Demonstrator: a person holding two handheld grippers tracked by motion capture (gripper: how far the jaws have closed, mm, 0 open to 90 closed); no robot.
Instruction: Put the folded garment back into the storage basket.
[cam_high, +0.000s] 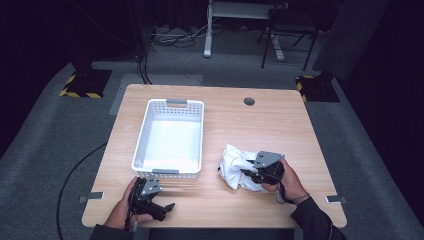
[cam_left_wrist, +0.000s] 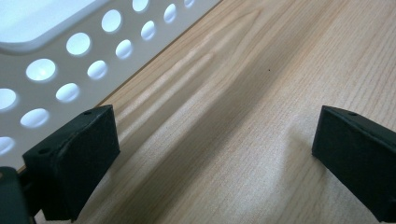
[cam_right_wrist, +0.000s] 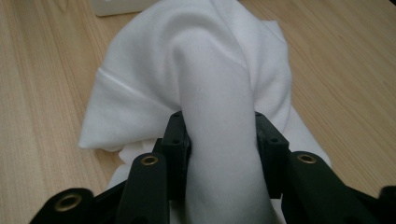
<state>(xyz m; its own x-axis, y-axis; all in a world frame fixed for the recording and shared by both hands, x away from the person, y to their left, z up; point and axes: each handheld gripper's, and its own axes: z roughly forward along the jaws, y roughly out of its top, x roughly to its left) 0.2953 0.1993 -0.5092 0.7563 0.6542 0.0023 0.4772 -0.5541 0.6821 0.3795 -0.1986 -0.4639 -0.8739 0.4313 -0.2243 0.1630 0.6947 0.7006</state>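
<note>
Cloth: white, crumpled heap on the table, right of the basket; no clear long axis, a raised fold runs toward the right gripper.
Right gripper: held by right hand, pointing left into the heap; jaws clamped on that fold of cloth.
Left gripper: in left hand, low at the near table edge, just in front of the basket wall; jaws wide apart, nothing between them.
Basket: white, perforated, long axis running away from the person.

Cloth fold's end behind right claw.
</note>
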